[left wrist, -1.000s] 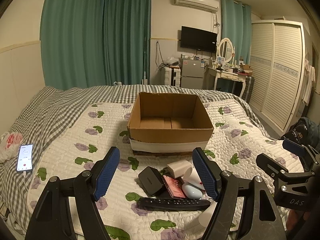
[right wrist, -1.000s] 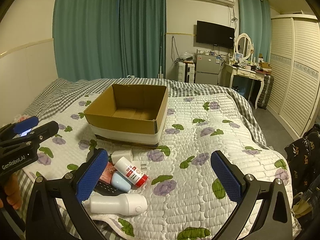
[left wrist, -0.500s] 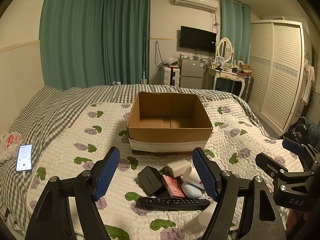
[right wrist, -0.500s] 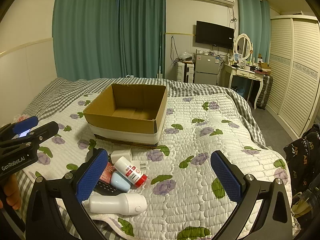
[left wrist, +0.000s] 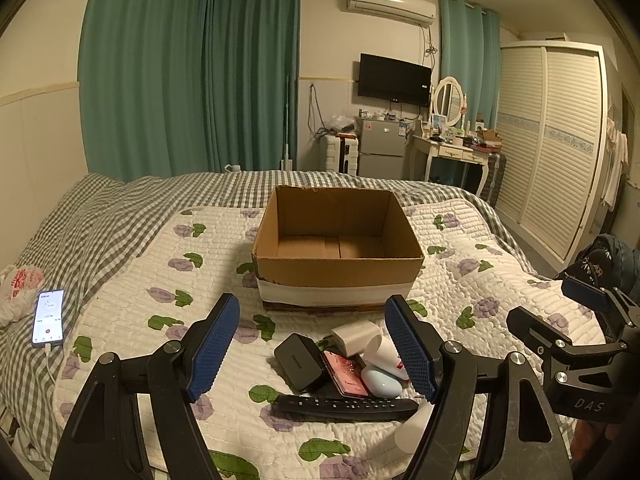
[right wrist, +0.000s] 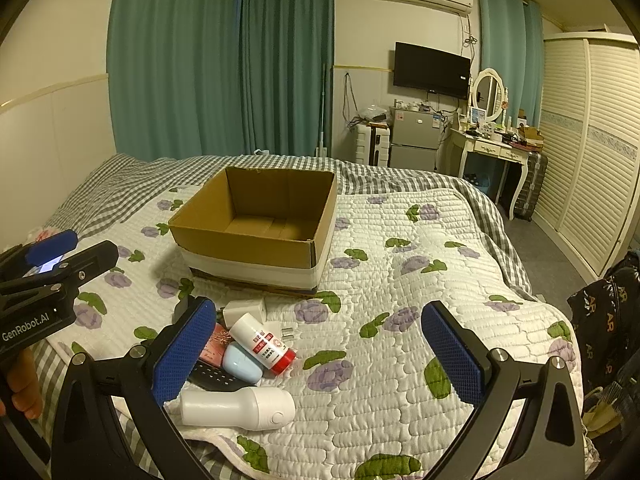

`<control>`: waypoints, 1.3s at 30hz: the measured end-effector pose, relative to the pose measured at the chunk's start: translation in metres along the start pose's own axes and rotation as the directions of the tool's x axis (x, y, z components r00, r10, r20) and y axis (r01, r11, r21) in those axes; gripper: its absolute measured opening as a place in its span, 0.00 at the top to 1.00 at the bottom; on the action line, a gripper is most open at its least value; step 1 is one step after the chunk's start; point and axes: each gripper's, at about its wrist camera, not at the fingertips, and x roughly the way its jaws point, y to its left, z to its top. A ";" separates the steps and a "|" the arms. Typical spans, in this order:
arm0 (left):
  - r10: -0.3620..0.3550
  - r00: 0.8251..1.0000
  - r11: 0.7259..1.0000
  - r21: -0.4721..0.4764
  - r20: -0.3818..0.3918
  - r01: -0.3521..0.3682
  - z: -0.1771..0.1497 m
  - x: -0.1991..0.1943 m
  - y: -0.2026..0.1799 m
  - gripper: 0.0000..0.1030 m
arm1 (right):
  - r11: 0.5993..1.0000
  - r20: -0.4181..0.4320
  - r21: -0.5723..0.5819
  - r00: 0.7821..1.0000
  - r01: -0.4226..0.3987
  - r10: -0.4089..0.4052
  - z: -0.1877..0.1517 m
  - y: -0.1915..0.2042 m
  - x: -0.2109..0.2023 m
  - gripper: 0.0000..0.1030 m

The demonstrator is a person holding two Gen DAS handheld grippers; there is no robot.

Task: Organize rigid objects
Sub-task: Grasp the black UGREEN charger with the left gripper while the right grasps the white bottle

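Note:
An open, empty cardboard box (left wrist: 340, 258) (right wrist: 256, 236) stands on the quilted bed. In front of it lies a pile: a black box (left wrist: 298, 360), a white charger (left wrist: 354, 334) (right wrist: 244, 312), a pink card (left wrist: 346, 372), a pale blue case (left wrist: 382, 380) (right wrist: 242, 362), a black remote (left wrist: 348, 403), a white bottle with a red cap (right wrist: 262, 344) and a white handheld device (right wrist: 240, 408). My left gripper (left wrist: 316, 350) is open, above and short of the pile. My right gripper (right wrist: 320, 354) is open and empty, with the pile by its left finger.
A lit phone (left wrist: 48, 316) on a cable lies on the checked sheet at the bed's left, beside a plastic bag (left wrist: 18, 288). A wardrobe (left wrist: 560, 140) and dressing table (left wrist: 456, 152) stand at the right. A dark bag (right wrist: 612, 312) sits off the bed's right edge.

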 end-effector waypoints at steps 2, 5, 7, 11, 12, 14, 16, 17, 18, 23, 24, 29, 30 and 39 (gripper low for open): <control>0.000 1.000 1.000 0.000 0.000 0.000 0.000 0.000 0.000 0.24 | 1.000 -0.001 -0.004 1.000 -0.002 0.002 0.000 0.000 0.000 0.00; -0.001 1.000 1.000 0.001 0.001 0.001 0.001 -0.001 0.000 0.24 | 1.000 0.000 -0.009 1.000 -0.008 0.008 0.001 0.001 -0.001 0.00; -0.002 1.000 1.000 0.002 0.005 0.002 0.002 -0.003 0.000 0.24 | 1.000 0.001 -0.014 1.000 -0.011 0.011 0.003 0.002 -0.002 0.00; -0.003 1.000 1.000 0.000 0.016 0.003 0.005 -0.007 0.001 0.24 | 0.999 0.007 -0.030 1.000 -0.027 0.027 0.006 0.002 -0.004 0.00; -0.003 1.000 1.000 -0.001 0.019 0.003 0.006 -0.007 0.001 0.24 | 0.999 0.007 -0.035 1.000 -0.030 0.031 0.008 0.002 -0.003 0.00; 0.000 1.000 1.000 -0.005 0.021 0.000 0.007 -0.008 0.001 0.24 | 0.998 -0.004 -0.048 0.999 -0.041 0.040 0.010 0.001 -0.001 0.00; 0.001 1.000 1.000 -0.008 0.017 -0.001 0.007 -0.005 0.002 0.24 | 0.997 -0.024 -0.061 0.998 -0.051 0.049 0.011 0.001 0.004 0.00; 0.002 1.000 1.000 -0.010 0.008 -0.002 0.007 -0.002 0.002 0.24 | 0.996 -0.040 -0.068 0.998 -0.056 0.053 0.011 0.001 0.008 0.00; 0.006 1.000 1.000 -0.010 -0.007 -0.007 0.004 0.002 0.001 0.24 | 0.995 -0.060 -0.075 0.997 -0.062 0.058 0.010 0.001 0.013 0.00; 0.037 0.992 0.999 -0.009 -0.120 -0.039 -0.011 0.036 0.000 0.24 | 0.989 -0.161 -0.108 0.983 -0.102 0.084 -0.005 0.004 0.047 0.00; 0.047 0.989 0.999 -0.008 -0.142 -0.048 -0.015 0.043 0.000 0.24 | 0.986 -0.184 -0.120 0.979 -0.117 0.094 -0.008 0.006 0.056 0.00; 0.112 0.961 0.993 -0.011 -0.251 -0.119 -0.033 0.077 0.009 0.24 | 0.956 -0.317 -0.187 0.935 -0.228 0.161 -0.019 0.017 0.102 0.12; 0.122 0.955 0.991 -0.017 -0.270 -0.131 -0.036 0.083 0.014 0.24 | 0.946 -0.343 -0.200 0.923 -0.254 0.175 -0.021 0.021 0.110 0.12; 0.152 0.919 0.985 -0.023 -0.363 -0.171 -0.048 0.113 0.027 0.24 | 0.885 -0.498 -0.246 0.835 -0.395 0.235 -0.034 0.049 0.174 0.40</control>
